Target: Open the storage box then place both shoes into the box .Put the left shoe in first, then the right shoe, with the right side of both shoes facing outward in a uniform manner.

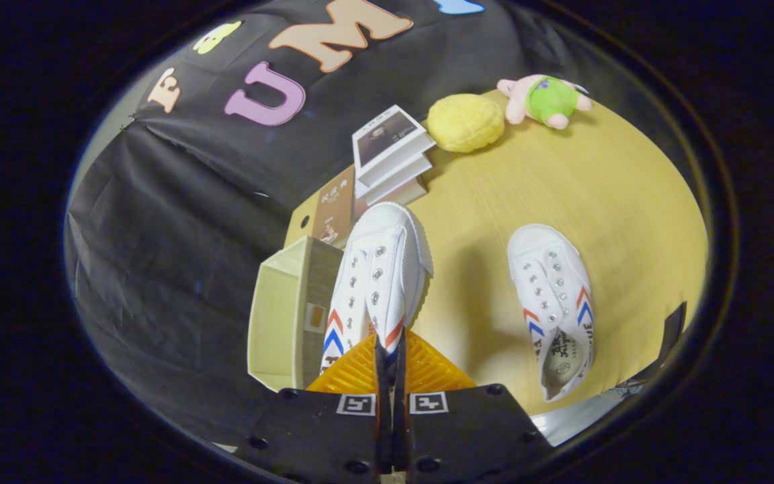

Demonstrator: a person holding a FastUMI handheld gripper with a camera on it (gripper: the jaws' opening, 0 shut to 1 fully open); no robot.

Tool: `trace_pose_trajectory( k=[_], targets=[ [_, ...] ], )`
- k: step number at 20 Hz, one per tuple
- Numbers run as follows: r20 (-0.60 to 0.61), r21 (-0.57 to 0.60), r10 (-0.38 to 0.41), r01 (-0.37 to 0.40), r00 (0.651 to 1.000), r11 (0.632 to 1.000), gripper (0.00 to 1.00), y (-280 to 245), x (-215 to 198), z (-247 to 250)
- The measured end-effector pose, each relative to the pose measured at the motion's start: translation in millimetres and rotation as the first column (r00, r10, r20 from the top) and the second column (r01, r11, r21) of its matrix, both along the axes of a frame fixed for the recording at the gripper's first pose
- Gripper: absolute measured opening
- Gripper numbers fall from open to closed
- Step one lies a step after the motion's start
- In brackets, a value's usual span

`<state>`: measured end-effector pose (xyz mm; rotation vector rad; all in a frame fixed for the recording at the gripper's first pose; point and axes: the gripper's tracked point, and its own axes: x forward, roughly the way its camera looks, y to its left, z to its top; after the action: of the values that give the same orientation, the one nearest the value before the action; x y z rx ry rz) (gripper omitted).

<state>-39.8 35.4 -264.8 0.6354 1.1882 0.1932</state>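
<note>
My gripper (389,353) is shut on a white canvas shoe (380,282) with red and blue chevrons, its orange fingers (427,370) pinching the shoe's collar. The shoe hangs in the air, toe pointing away from me, over the edge of the open cream storage box (279,316) that stands just to its left. The second matching shoe (555,302) lies on the yellow table (562,188) to the right of the fingers, toe away, its opening facing me.
A stack of books (390,158) lies beyond the held shoe, with another book (330,212) near the box. A yellow round plush (465,122) and a pink and green plush toy (545,101) sit at the table's far edge.
</note>
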Motion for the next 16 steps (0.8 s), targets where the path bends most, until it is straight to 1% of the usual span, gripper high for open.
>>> trace_pose_trajectory(
  k=[5,8,11,16],
  targets=[
    [0.069,0.025,0.014,-0.016,0.998,1.000,0.04,44,20,39],
    [0.090,0.032,0.049,-0.052,0.995,0.998,0.05,83,25,50],
    [0.087,0.043,0.082,-0.086,0.993,0.995,0.05,124,28,50],
    [0.056,0.038,0.143,-0.145,0.988,0.989,0.05,181,25,33]
  ],
)
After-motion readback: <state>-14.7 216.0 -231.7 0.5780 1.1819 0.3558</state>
